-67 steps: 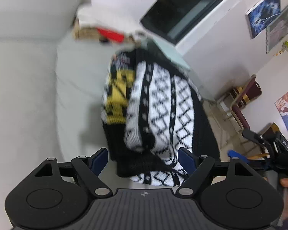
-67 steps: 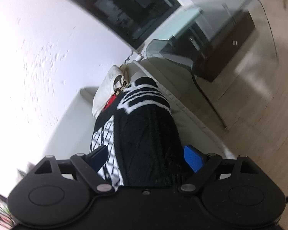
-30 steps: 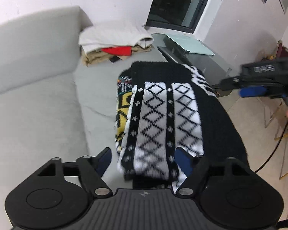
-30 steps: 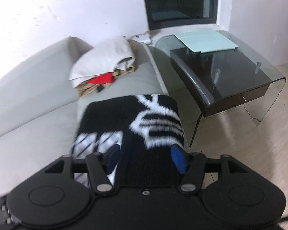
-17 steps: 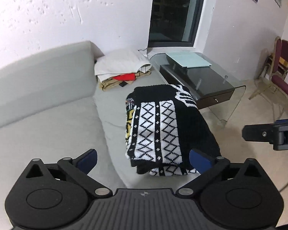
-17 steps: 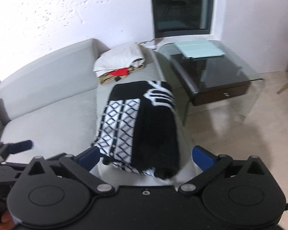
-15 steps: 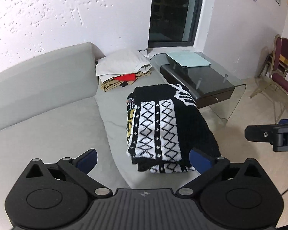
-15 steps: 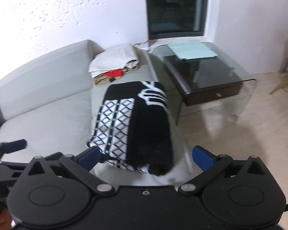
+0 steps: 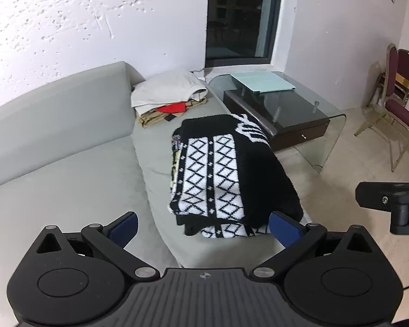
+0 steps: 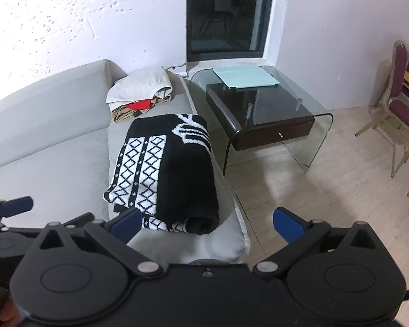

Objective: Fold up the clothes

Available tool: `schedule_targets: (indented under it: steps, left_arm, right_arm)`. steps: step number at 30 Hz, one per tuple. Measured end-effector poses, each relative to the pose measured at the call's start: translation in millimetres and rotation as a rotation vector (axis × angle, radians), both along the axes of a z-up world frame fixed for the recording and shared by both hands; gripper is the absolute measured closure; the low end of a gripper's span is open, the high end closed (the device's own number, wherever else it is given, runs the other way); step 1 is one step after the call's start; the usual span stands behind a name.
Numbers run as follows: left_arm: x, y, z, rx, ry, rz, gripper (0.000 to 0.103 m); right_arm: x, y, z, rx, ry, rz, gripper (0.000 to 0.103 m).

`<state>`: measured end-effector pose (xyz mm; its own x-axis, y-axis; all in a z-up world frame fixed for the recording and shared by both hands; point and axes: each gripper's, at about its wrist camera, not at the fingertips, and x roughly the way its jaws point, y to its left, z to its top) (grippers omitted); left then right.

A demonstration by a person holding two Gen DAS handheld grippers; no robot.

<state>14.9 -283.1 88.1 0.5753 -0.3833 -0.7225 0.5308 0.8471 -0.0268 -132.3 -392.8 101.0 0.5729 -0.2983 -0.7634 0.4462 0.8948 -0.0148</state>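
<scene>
The left gripper (image 9: 201,224) was held spread and empty, above the grey sofa (image 9: 68,169). The folded sweater (image 9: 229,174) was laid on the seat cushion just ahead, its long axis running away from both tongs. The right gripper (image 10: 207,222) was also spread wide and empty, and seemed equally near.

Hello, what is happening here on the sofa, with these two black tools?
A person holds a gripping tool in each hand and is folding clothes. The black and white knit sweater lies folded on the grey sofa, near its front edge. The left tool and the right tool are both open, hold nothing and hang above the sofa, clear of the sweater. Behind it sits a pile of other folded clothes, beside a glass table.
</scene>
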Motion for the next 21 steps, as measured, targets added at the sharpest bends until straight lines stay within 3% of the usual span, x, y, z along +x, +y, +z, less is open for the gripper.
schedule_targets:
  steps: [7, 21]
  left_arm:
    - [1.1, -6.3, -2.1, 0.016, -0.019, 0.000, 0.003]
    - [1.8, -12.6, 1.6, 0.035, -0.089, -0.014, 0.001]
  right_arm:
    - [2.1, 4.4, -5.7, -0.040, -0.011, 0.017, 0.000]
    - [5.2, 1.2, -11.8, 0.001, 0.015, 0.034, 0.000]
